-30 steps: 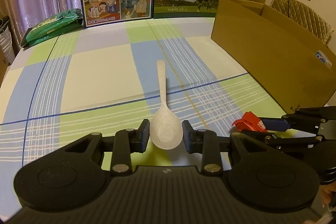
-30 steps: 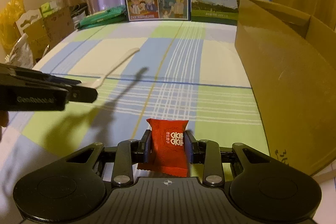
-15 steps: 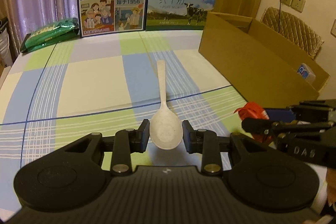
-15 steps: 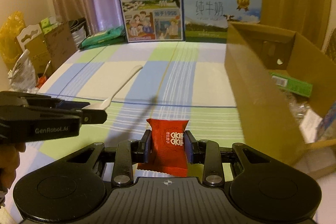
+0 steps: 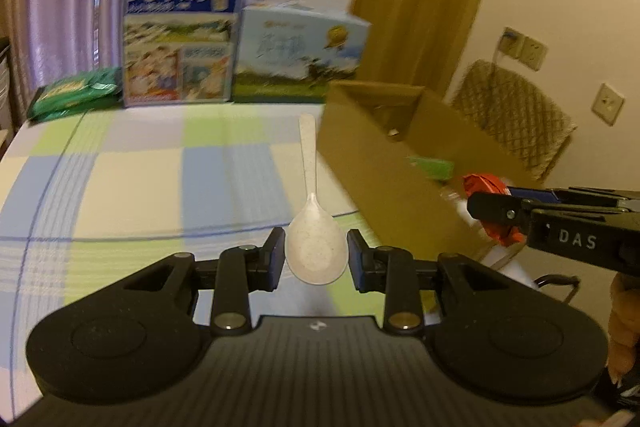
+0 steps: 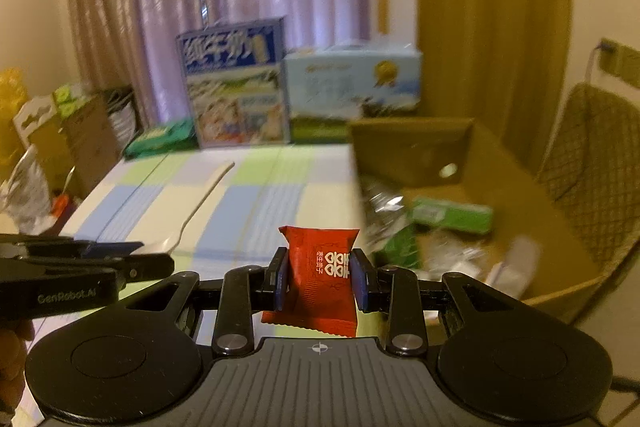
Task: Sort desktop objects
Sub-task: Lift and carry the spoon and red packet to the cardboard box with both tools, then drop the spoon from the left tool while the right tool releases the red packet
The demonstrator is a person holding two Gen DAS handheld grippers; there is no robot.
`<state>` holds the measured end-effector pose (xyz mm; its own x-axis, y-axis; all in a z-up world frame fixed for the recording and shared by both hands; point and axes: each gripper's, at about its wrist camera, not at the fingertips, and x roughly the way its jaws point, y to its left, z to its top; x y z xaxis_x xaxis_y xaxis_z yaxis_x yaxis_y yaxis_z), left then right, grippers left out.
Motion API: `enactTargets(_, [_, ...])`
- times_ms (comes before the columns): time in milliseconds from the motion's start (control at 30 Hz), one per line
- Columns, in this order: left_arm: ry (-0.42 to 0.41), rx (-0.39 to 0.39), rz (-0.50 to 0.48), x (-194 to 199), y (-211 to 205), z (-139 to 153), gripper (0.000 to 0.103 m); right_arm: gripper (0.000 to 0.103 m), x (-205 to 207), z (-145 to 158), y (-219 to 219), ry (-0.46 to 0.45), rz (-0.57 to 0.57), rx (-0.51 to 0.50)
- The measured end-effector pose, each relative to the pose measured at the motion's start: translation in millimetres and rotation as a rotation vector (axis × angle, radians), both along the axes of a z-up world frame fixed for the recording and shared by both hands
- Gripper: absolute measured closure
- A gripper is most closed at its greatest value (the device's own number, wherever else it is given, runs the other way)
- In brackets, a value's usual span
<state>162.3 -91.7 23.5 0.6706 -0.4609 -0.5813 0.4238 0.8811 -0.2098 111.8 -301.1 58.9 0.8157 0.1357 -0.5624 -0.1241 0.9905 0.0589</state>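
Spoon: pale speckled plastic spoon (image 5: 316, 247) is clamped by its bowl in the left gripper (image 5: 316, 254), handle pointing away; it now hangs clear of the checked worktop (image 5: 120, 187), where a second ago it lay low over the cloth.
Sweet: small red foil-wrapped sweet (image 6: 320, 275) is pinched upright between the pads of the right gripper (image 6: 320, 279), same hold as before.
Change, right view: the open brown cardboard box (image 6: 520, 211) has slid from a side wall at the frame edge to an open interior ahead; green packets and clear wrappers show on its floor.
Change, left view: the box's near wall now sits just right of the spoon handle, and the right gripper with the sweet appears over the box opening.
Blur: both views are smeared, so both hands read as mid-travel.
Meaning: both items look lifted and on their way to the box; the sweet is closer to release than the spoon.
Not yet done: neither item is inside the box.
Background: two upright milk cartons (image 5: 180, 35) at the far worktop edge, unchanged.
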Motion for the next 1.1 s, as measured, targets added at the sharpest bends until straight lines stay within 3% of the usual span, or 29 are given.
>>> enactTargets(300, [-0.019,0.016,-0.093,5.0,-97.7,34.4,0.075,0.074,15.4,22.6,-75.5,-0.012,-0.102,0.014])
enactTargets(700, [-0.007,0.031,-0.145,43.7,-171.5,22.9,0.075,0.074,46.2,12.1,-129.5,0.02,-0.159,0.025])
enactTargets(767, [-0.007,0.043,-0.141,46.6,-177.2,20.0,0.074,0.074,51.5,9.4,-132.6,0.021,-0.164,0.03])
enactTargets(833, [-0.017,0.058,-0.133,48.0,-179.3,19.3,0.059,0.074,53.5,8.2,-135.9,0.022,-0.165,0.036])
enactTargets(1100, [0.0,0.084,-0.108,45.0,-158.7,15.5,0.059,0.074,55.3,3.1,-139.8,0.028,-0.159,0.052])
